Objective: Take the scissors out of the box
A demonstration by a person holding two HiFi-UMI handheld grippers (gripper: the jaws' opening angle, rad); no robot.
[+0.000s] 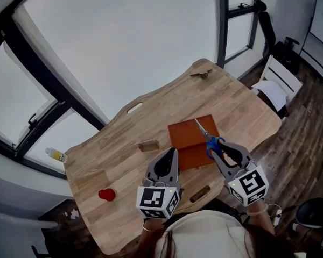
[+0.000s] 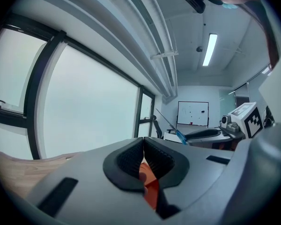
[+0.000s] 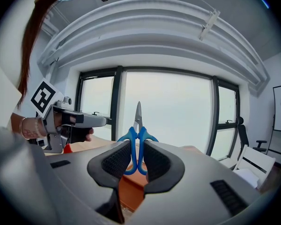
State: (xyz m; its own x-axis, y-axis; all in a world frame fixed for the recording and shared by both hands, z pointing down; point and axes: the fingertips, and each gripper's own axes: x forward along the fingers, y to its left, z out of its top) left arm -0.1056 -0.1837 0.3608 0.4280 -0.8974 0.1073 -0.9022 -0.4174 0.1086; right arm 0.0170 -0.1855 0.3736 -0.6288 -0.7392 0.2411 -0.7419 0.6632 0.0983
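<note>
A flat orange-brown box [image 1: 188, 138] lies in the middle of the wooden table [image 1: 113, 160]. Blue-handled scissors [image 1: 213, 143] hang over its right edge, blades pointing away from me. My right gripper [image 1: 220, 153] is shut on the handles; in the right gripper view the scissors [image 3: 131, 139] stand upright between the pads, lifted off the box [image 3: 131, 191]. My left gripper [image 1: 171, 156] sits at the box's left side, its tips touching with nothing between them. In the left gripper view the box [image 2: 150, 186] shows below the shut left gripper [image 2: 144, 146], and the scissors [image 2: 179, 135] appear to the right.
On the table lie a red object [image 1: 107, 194], a small wooden block [image 1: 148, 145], another brown block [image 1: 199, 193] near the front edge, a white piece [image 1: 134, 108] and a dark item [image 1: 202, 74] at the far end. A white chair [image 1: 280, 85] stands to the right.
</note>
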